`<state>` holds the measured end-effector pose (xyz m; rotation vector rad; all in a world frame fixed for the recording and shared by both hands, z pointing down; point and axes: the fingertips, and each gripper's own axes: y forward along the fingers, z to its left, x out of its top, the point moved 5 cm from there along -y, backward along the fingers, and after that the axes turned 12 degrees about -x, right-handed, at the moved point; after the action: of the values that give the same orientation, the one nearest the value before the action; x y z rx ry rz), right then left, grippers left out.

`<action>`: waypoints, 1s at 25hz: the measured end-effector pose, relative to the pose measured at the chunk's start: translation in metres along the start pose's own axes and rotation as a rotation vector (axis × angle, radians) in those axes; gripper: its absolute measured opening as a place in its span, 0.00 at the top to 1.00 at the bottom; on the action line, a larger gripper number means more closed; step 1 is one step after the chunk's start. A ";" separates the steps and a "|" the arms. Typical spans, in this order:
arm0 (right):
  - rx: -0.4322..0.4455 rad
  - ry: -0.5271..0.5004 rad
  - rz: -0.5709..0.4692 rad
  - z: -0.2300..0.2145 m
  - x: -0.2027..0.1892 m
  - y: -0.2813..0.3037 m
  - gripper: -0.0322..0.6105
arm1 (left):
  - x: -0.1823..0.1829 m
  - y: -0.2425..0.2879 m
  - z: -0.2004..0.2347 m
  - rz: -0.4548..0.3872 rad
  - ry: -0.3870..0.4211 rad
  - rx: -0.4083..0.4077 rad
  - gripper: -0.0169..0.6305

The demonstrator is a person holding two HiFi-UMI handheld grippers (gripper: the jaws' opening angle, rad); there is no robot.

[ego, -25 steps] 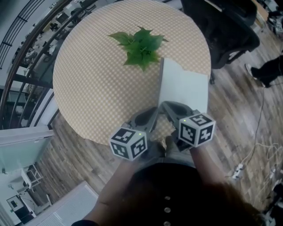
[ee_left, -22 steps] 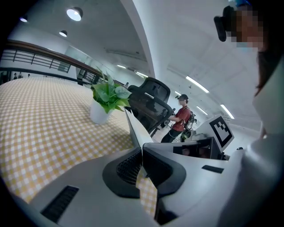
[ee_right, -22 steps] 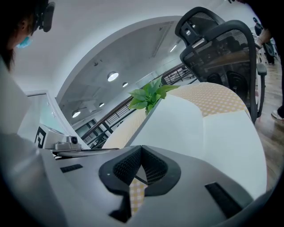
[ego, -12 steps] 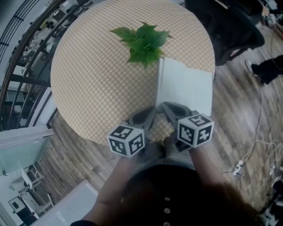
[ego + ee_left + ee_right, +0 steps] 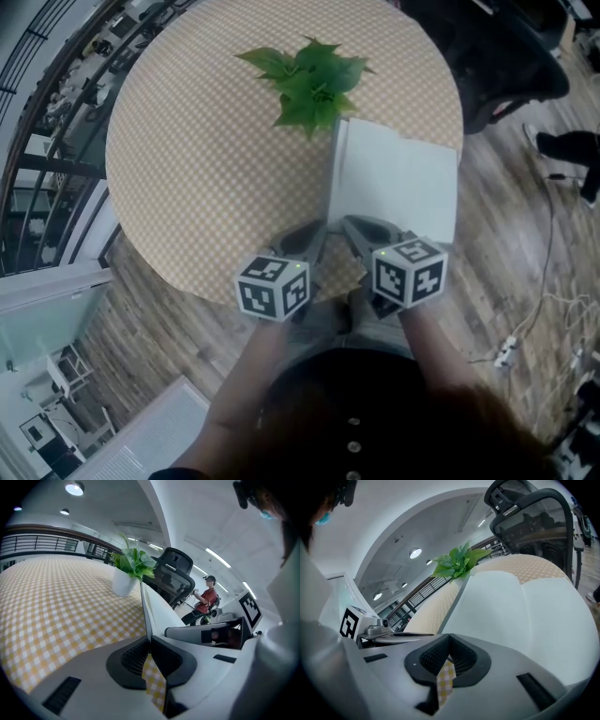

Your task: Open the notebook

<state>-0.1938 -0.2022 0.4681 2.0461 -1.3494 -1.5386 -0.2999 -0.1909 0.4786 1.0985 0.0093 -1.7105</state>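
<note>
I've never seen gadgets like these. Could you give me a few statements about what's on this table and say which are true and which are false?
1. The white notebook lies flat on the checked table. True.
2. The potted plant stands on top of the notebook. False: it stands on the cloth, by the notebook's far left corner.
3. The left gripper and the right gripper both have their jaws wide apart. False: each pair of jaws is together.
4. Both grippers point at the notebook's near left corner. True.
</note>
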 end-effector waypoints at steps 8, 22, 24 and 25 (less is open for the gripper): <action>-0.012 0.000 0.029 0.002 -0.009 0.007 0.93 | -0.011 0.003 0.012 0.052 -0.006 0.047 0.94; 0.005 -0.016 0.048 0.008 -0.014 0.008 0.93 | -0.023 -0.002 0.011 0.087 0.002 0.071 0.87; 0.013 -0.021 0.047 0.009 -0.014 0.005 0.93 | -0.022 -0.004 0.009 0.075 -0.003 0.069 0.86; 0.017 -0.023 0.045 0.009 -0.014 0.003 0.93 | -0.021 -0.004 0.008 0.068 -0.005 0.069 0.86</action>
<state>-0.2032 -0.1899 0.4755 1.9993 -1.4113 -1.5418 -0.3079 -0.1768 0.4951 1.1326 -0.0900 -1.6635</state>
